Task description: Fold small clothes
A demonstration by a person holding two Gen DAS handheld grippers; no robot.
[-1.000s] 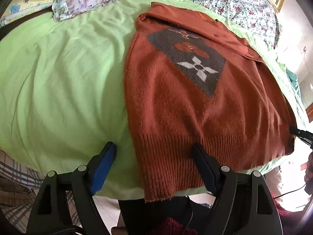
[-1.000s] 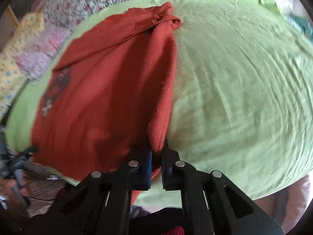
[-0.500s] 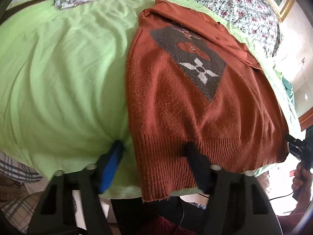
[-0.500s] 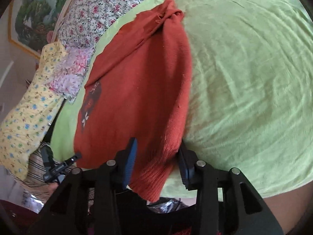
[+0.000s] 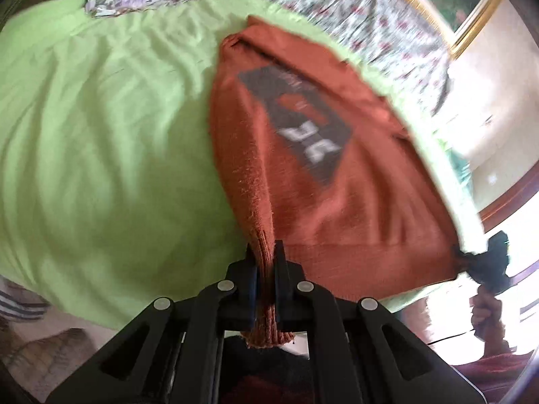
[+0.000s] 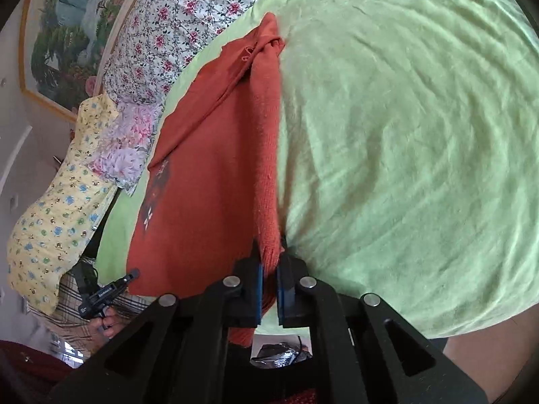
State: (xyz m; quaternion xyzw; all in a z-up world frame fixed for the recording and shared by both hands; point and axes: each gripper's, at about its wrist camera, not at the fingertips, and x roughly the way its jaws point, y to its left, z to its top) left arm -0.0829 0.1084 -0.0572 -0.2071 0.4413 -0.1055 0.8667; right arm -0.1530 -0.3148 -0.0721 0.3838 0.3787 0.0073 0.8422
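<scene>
Because it is knitted wool or something like it, the rust-orange sweater (image 5: pixel 337 208) will probably handle as a soft, limp, fairly light thing that sags wherever it is not held, with a fuzzy face that grips rather than slides, so the ribbed hem corners look like the sound places to take it. It lies spread on a pale green sheet (image 5: pixel 101 134) over the bed, neck end away, hem at the near edge and partly off it. At the left, the left gripper (image 5: pixel 265 269) has its fingers drawn narrow on the left hem corner, the ribbing bunched into a thick pleat between the pads with a frayed tuft hanging below. This view is blurred, but the knit's grain and a dark grey panel (image 5: pixel 303 124) with a pale motif on the chest can be made out. Further right, the right gripper (image 6: pixel 268 279) is likewise pinched on the opposite hem corner, blue pads pressing a rolled side edge. That edge is thick and nubbly; near the neck the fabric is folded into a soft ridge. Held at both corners, the hem should lift as one line, though the middle will likely droop. Flowered bedding (image 6: pixel 175 30) lies beyond the sweater, with a yellow printed cloth (image 6: pixel 57 222) at the bedside.
</scene>
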